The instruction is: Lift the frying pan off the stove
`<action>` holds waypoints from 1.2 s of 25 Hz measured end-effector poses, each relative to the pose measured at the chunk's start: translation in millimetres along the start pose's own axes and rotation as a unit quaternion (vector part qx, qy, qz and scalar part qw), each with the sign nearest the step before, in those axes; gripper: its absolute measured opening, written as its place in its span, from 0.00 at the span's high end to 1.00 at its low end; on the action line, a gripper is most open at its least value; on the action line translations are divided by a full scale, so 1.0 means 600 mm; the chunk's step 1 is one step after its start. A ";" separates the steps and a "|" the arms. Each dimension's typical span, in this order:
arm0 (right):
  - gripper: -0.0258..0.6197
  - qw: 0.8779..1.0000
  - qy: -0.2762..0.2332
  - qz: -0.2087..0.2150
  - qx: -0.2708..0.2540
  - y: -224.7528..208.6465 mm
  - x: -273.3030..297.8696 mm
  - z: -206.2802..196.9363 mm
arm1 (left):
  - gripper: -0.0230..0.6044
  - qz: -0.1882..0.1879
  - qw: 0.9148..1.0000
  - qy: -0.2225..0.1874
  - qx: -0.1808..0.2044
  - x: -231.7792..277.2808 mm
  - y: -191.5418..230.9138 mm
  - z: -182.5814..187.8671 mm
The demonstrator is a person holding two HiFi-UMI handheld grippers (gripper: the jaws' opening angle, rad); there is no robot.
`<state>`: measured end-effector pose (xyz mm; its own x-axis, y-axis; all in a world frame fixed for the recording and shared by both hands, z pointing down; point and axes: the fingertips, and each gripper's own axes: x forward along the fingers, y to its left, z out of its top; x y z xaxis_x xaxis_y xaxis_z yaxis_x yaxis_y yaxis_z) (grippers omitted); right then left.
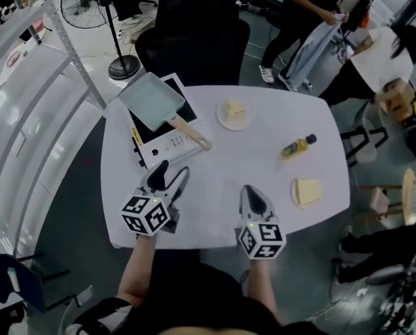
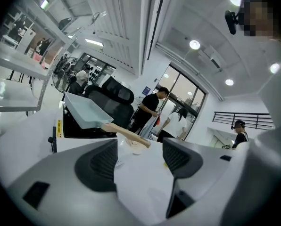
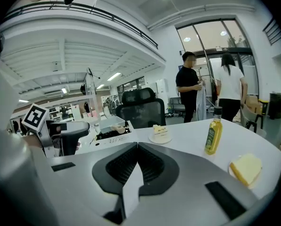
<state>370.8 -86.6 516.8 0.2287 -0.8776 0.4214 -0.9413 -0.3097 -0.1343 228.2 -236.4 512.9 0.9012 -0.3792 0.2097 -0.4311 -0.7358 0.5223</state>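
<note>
A person is holding two grippers over the near edge of a white table (image 1: pixel 243 166), both pointing toward its far side. The left gripper (image 1: pixel 173 169) is hovering by the near-left corner with its jaws standing apart and nothing between them; its own view is looking past the spread jaws toward the frying pan (image 2: pixel 86 111). The right gripper (image 1: pixel 250 190) is hanging near the middle of the near edge, its jaws meeting at the tips and gripping nothing.

The frying pan (image 1: pixel 151 100), rectangular and pale blue-grey, is sitting on the stove (image 1: pixel 167 139) at the table's far-left corner, tilted across the black cooking surface. Its wooden handle (image 1: pixel 190 134) is reaching over the stove's white control panel toward the middle of the table, well apart from both grippers.

A small plate of cake (image 1: pixel 234 114) is lying near the far edge, just right of the stove. A bottle of yellow oil (image 1: pixel 297 146) is standing toward the right edge, and a plate with a yellow slab (image 1: pixel 307 191) is lying nearer the near-right corner. A black office chair (image 1: pixel 194 40) is standing at the table's far edge.
</note>
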 end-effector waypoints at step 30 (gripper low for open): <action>0.95 0.981 0.027 0.177 -0.070 -0.027 0.169 0.092 | 0.51 0.119 0.968 -0.133 -0.177 -0.030 0.031 0.004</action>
<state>423.0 -190.8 512.3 -0.1287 -0.8995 0.4175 -0.9852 0.0678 -0.1577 203.7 -244.6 516.9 0.7142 -0.6806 0.1634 -0.5408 -0.3884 0.7461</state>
